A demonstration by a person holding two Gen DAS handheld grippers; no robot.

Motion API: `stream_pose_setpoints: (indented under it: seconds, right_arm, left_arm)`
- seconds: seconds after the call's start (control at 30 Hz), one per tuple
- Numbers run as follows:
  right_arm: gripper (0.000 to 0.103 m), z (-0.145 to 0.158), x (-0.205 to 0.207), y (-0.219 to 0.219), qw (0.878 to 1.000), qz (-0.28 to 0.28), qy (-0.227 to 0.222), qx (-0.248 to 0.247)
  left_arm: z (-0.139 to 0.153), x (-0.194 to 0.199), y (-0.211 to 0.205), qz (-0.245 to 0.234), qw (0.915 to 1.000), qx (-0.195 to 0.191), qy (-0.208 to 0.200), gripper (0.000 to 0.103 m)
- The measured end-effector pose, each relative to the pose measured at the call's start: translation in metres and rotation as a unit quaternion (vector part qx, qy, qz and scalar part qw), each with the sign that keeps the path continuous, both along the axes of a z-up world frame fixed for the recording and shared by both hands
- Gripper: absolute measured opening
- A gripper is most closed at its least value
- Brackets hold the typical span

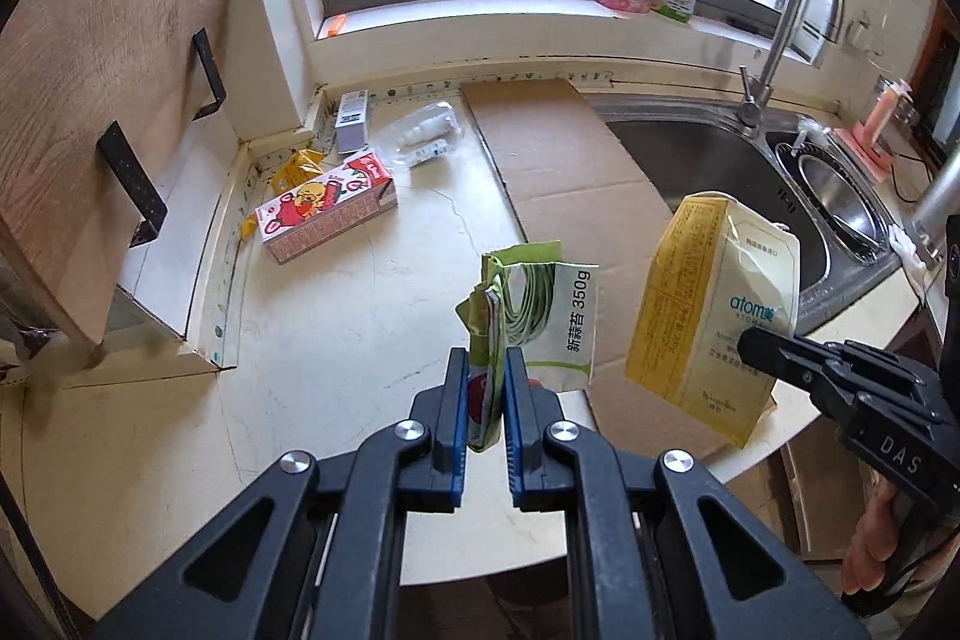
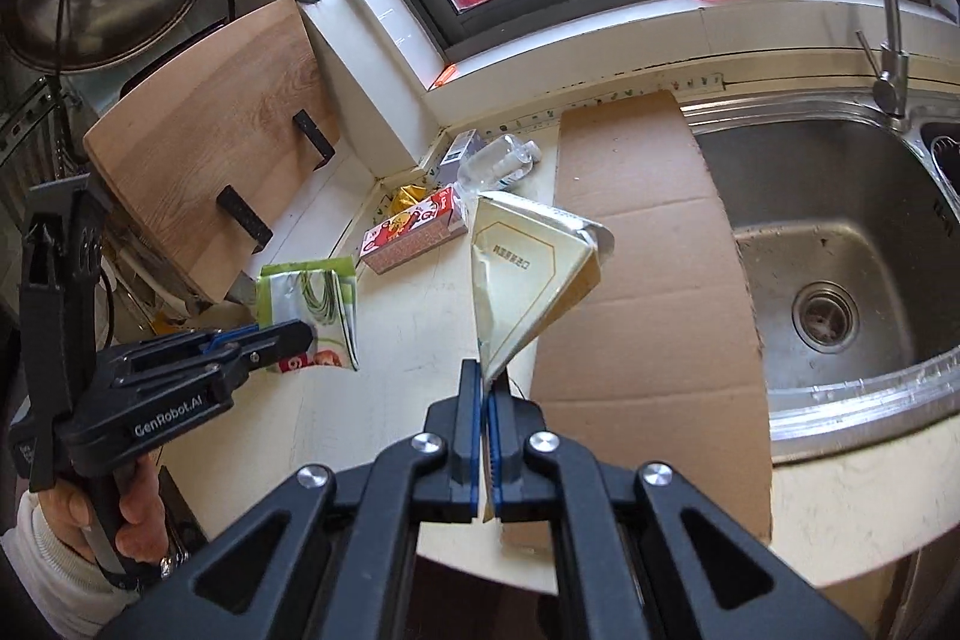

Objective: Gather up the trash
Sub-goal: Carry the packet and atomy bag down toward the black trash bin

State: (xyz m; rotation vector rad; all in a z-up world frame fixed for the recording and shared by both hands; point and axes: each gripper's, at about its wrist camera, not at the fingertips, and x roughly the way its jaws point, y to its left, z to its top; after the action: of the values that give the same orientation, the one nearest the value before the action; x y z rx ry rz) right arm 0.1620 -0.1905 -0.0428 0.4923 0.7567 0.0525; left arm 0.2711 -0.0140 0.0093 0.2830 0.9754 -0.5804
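Trash was mid-collection: left gripper was clamped on a green wrapper, right gripper was clamped on the corner of a cream pouch, both pieces hanging clear above the counter. Step in hand looked like carry-off, two items lifted, no bin in either view, so the next move called for swinging both loads to wherever the bin was without loosening the grip. More trash was left on the counter by the back corner: pink carton, yellow wrapper, small white box, clear bottle. Room to move: open counter under the left load; cardboard sheet lay flat beside the sink, sink edge and faucet to the right, wooden board on brackets close on the left. The two loads hung near each other, so they could snag if the hands converged.
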Motion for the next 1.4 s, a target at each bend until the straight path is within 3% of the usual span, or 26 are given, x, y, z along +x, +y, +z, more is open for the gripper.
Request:
stream_pose_setpoints:
  seconds: [0.3,0.53,0.67,1.03,1.4]
  right_arm:
    - [0.002,0.01,-0.074,0.003,1.0,-0.012,-0.007,-0.018]
    - [0.002,0.021,-0.117,-0.004,0.999,0.016,-0.022,-0.03]
    - [0.002,0.019,-0.141,-0.01,0.999,0.04,-0.016,-0.034]
    - [0.002,-0.027,-0.185,-0.015,0.996,0.078,0.03,-0.035]
    - [0.002,-0.118,-0.184,0.0,0.987,0.101,0.12,-0.029]
  left_arm:
    - [0.015,-0.056,-0.021,-0.035,0.9993,0.001,-0.013,0.008]
    - [0.032,-0.103,-0.025,-0.009,0.9996,-0.006,-0.027,0.008]
    - [0.025,-0.136,-0.027,0.005,0.9998,-0.006,-0.016,0.008]
    - [-0.027,-0.209,-0.018,0.032,0.9991,0.014,0.023,0.008]
    - [-0.125,-0.232,0.0,0.06,0.9924,0.047,0.096,0.008]
